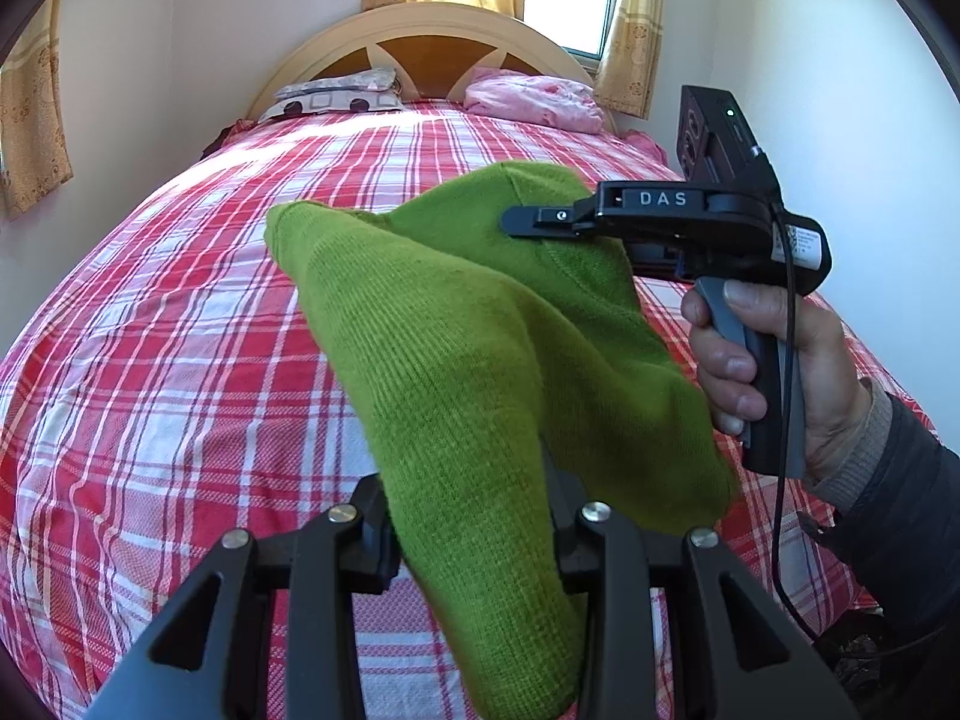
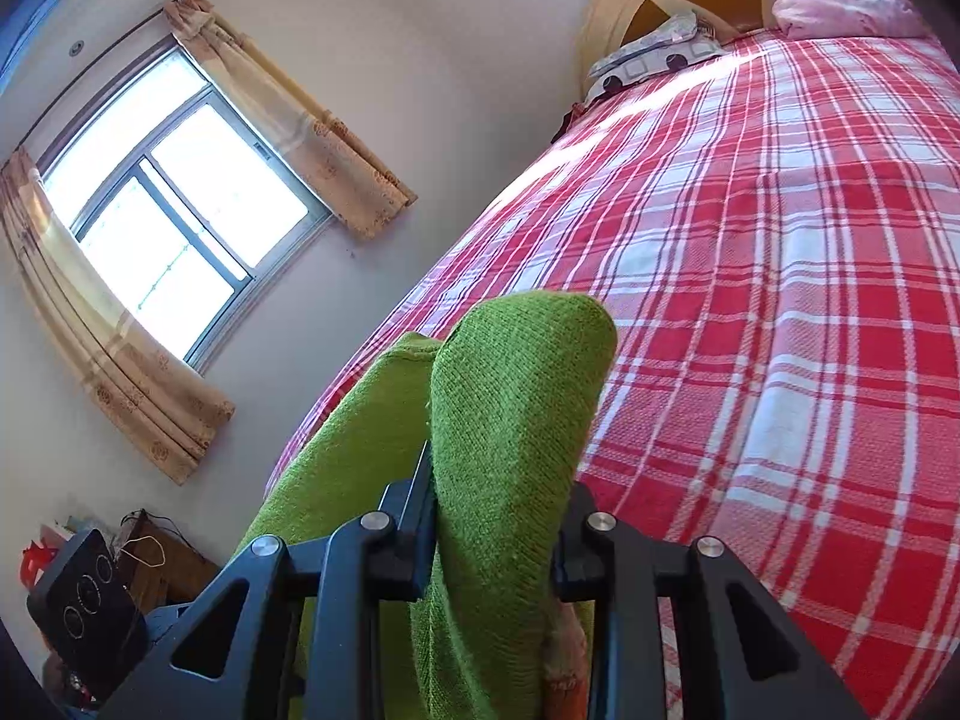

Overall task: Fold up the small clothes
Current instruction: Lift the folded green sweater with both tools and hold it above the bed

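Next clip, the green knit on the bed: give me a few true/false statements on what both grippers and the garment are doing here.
1. Both grippers are shut on the green garment. True: the left gripper and the right gripper each pinch it in their jaws.
2. The garment lies flat on the bedspread. False: it is held up above the bedspread, draped between the grippers.
3. The bedspread is plain blue. False: it is red and white plaid.
4. A pink bundle sits near the headboard. True.
5. A bare hand holds the right gripper's handle. True.
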{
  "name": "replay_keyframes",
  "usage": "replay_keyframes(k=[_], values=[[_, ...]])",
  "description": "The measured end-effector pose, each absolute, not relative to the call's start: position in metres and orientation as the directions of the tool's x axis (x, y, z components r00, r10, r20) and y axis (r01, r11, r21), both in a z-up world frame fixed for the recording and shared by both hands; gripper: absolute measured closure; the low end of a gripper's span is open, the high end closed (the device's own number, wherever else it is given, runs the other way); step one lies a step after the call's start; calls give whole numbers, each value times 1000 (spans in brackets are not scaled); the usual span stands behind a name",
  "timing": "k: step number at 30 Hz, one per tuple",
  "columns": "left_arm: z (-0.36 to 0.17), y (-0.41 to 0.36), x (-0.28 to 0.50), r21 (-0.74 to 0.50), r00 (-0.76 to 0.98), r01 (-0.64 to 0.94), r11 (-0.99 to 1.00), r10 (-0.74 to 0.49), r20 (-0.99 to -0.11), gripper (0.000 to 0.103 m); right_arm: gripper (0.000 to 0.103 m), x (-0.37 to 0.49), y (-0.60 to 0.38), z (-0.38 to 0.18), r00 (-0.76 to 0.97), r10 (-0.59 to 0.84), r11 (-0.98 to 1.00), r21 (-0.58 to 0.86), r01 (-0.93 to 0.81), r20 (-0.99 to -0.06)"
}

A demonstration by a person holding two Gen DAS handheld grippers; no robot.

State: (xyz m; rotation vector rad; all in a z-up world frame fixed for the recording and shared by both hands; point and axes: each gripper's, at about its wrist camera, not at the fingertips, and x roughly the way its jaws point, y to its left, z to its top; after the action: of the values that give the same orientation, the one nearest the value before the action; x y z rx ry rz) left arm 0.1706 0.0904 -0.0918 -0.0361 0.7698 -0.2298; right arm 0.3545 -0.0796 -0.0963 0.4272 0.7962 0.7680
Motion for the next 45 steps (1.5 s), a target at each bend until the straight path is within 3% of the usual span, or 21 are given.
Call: replay_keyframes(k=[26, 45], values=[[-119, 148, 153, -179, 693, 99, 979, -197, -694, 67, 74, 384, 18, -118, 315, 762, 640, 589, -492, -565], [-146, 159, 140, -191, 675, 72, 979, -189, -713, 65, 74, 390, 24, -137, 307, 736, 668, 576, -470, -603]])
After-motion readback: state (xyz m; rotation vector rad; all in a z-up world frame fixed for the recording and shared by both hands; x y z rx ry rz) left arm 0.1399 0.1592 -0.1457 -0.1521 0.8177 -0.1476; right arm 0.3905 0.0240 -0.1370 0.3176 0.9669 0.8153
